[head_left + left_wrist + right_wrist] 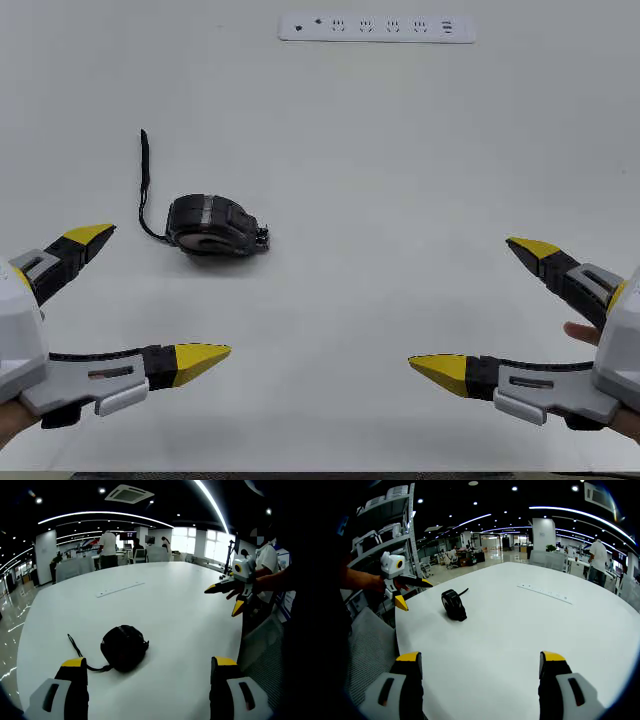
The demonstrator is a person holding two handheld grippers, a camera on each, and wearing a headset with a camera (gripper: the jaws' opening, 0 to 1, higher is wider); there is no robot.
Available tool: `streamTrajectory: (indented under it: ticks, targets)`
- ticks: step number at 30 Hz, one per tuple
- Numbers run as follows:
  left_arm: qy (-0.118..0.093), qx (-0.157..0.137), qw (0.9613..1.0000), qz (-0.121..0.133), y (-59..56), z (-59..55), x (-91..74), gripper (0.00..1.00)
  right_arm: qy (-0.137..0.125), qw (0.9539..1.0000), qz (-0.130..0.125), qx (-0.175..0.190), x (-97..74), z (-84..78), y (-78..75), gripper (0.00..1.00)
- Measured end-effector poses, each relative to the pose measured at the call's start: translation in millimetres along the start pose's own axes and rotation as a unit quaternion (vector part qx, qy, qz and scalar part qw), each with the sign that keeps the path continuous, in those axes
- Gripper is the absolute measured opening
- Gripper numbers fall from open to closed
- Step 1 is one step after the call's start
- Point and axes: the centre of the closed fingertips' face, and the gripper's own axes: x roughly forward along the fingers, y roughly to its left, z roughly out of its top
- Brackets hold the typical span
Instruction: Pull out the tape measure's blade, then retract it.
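Task not begun. Tape measure (pixel 212 226) lies left of centre on the table (pixel 400 160), blade housed. Left gripper (pixel 169 290) and right gripper (pixel 461 302) sit at the lower corners, jaws spread wide, empty, well apart from it. Pull-out and retraction both outstanding

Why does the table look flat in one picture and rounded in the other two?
Head view: even light, soft shadow under the tape measure, table flat. Left gripper view and right gripper view: fisheye lenses bend the table's edge into a curve; ceiling lights arc.
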Motion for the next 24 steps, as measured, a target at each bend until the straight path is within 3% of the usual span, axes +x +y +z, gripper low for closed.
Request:
streamTrajectory:
  ticks: [24]
  targets:
    - [0.014,0.014,0.9998,-0.005,1.6,-1.3,1.1,0.99,0.01,0.9998,0.008,-0.015,1.5,-0.1,0.1,0.99]
